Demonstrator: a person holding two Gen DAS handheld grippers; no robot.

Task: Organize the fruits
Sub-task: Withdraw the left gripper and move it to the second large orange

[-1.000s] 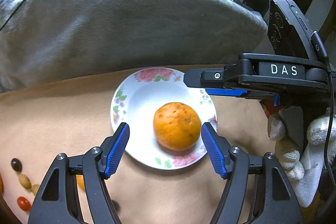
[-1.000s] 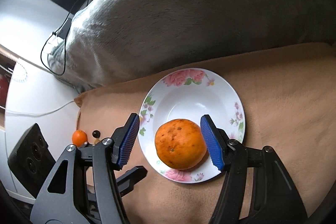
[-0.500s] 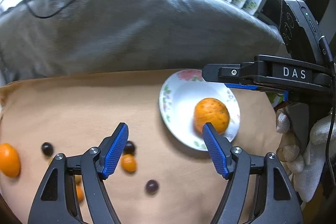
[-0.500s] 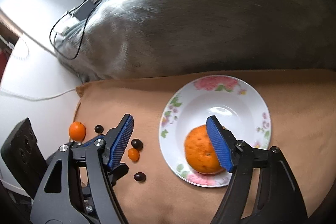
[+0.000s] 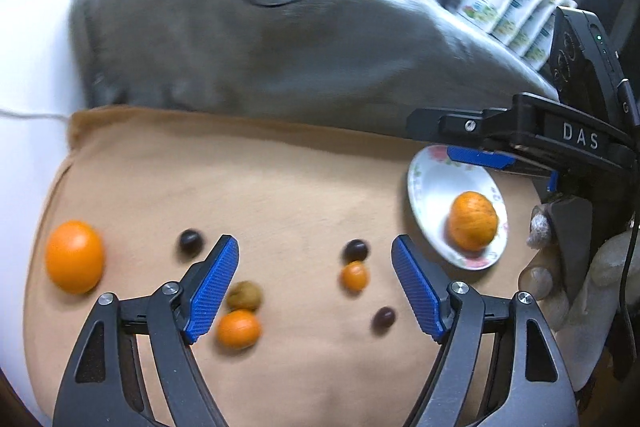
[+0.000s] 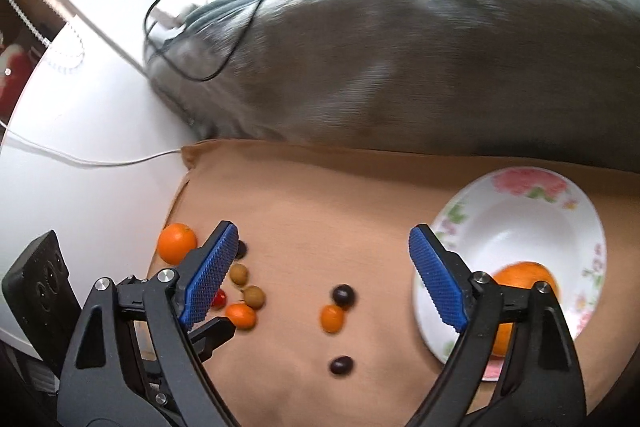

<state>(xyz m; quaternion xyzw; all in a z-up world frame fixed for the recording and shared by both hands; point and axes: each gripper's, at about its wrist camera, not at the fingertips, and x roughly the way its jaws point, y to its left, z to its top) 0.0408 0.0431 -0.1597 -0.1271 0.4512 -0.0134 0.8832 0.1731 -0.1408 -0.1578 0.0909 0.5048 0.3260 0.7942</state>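
My left tool (image 5: 316, 287) is spread wide with nothing pinched; its jaws have just been opening, and between them, on the tan cloth (image 5: 280, 187) below, lie a small orange fruit (image 5: 354, 275) touching a dark round fruit (image 5: 356, 250). A brownish fruit (image 5: 245, 295) and another small orange one (image 5: 238, 329) sit just beside its left finger, and a second dark fruit (image 5: 384, 319) lies near the right finger. My right tool (image 6: 320, 275) is spread too, its jaws likewise just opened, empty, above the same cloth. Farther left a big orange (image 5: 74, 255) rests near the cloth's edge, with a third dark fruit (image 5: 190, 241) close by. To the right stands the flowered plate (image 5: 432, 187), holding one speckled orange (image 5: 473, 221). Behind the cloth lies a grey blanket (image 5: 280, 59) with a black cable (image 6: 224, 39) trailing over it.
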